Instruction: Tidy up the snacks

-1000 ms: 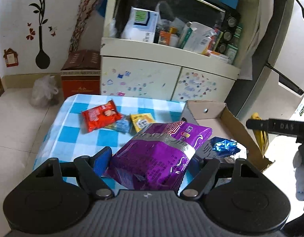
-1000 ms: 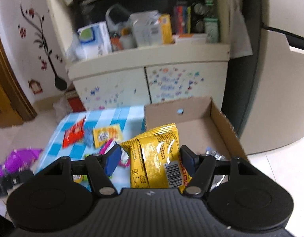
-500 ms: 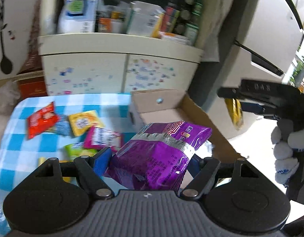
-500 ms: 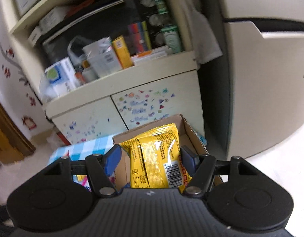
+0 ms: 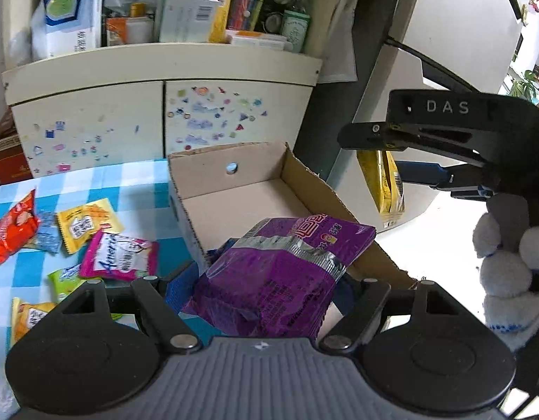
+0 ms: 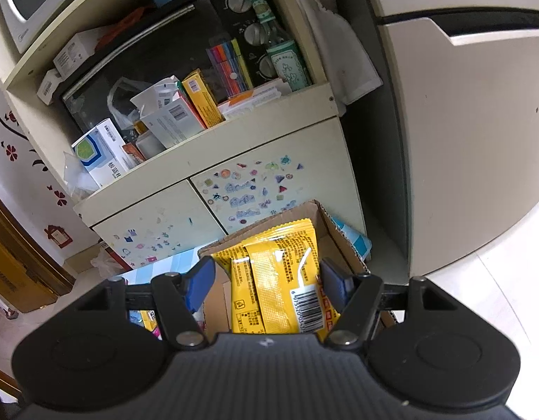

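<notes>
My left gripper clamps the crinkly purple foil snack bag, my right gripper the yellow packet; releasing now, either could miss the brown cardboard box at centre frame.

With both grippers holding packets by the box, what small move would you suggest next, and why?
Probably lower the left gripper and release the purple packet into the box: it already hangs over the box's near end, while the right gripper's yellow packet hangs outside it.

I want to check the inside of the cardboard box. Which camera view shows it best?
The left wrist view: the cardboard box shows its floor and walls openly. In the right wrist view the yellow packet hides most of it.
</notes>
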Motion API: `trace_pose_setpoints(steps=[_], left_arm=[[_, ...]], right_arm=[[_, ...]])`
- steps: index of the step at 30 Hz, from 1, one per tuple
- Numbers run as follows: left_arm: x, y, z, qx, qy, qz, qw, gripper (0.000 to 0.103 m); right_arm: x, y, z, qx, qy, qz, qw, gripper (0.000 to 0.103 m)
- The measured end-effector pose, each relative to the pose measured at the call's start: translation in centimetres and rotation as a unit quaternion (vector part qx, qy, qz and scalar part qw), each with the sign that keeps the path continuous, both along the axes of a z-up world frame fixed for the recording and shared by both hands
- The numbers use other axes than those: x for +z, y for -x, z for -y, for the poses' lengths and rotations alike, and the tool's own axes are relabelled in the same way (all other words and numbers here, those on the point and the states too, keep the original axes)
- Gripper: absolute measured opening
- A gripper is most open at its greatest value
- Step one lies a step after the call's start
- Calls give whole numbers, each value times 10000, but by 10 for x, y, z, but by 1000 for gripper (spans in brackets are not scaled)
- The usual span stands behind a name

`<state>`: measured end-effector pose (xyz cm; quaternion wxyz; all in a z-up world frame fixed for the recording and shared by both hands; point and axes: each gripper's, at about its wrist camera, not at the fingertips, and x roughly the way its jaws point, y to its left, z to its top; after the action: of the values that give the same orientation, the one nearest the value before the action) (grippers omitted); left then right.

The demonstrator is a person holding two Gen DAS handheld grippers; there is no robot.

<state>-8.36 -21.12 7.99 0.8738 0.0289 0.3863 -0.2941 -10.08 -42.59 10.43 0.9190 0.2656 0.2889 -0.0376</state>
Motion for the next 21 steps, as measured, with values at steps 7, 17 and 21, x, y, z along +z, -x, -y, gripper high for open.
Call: trace_pose_setpoints(steps=[7,17,21], left_arm=[[-9,-3,18,-121,-90,-33,9999,90],[-3,10,31,-143,-814,408,9957,103],[-3,10,27,27,-986,280,9947,103]], right_arm=[[-5,-4,4,-45,-139,-74,9999,71],[-5,-5,3,-56,-218,-56,9997,82],[-5,-7,1,-8,-181,-84,9998,82]])
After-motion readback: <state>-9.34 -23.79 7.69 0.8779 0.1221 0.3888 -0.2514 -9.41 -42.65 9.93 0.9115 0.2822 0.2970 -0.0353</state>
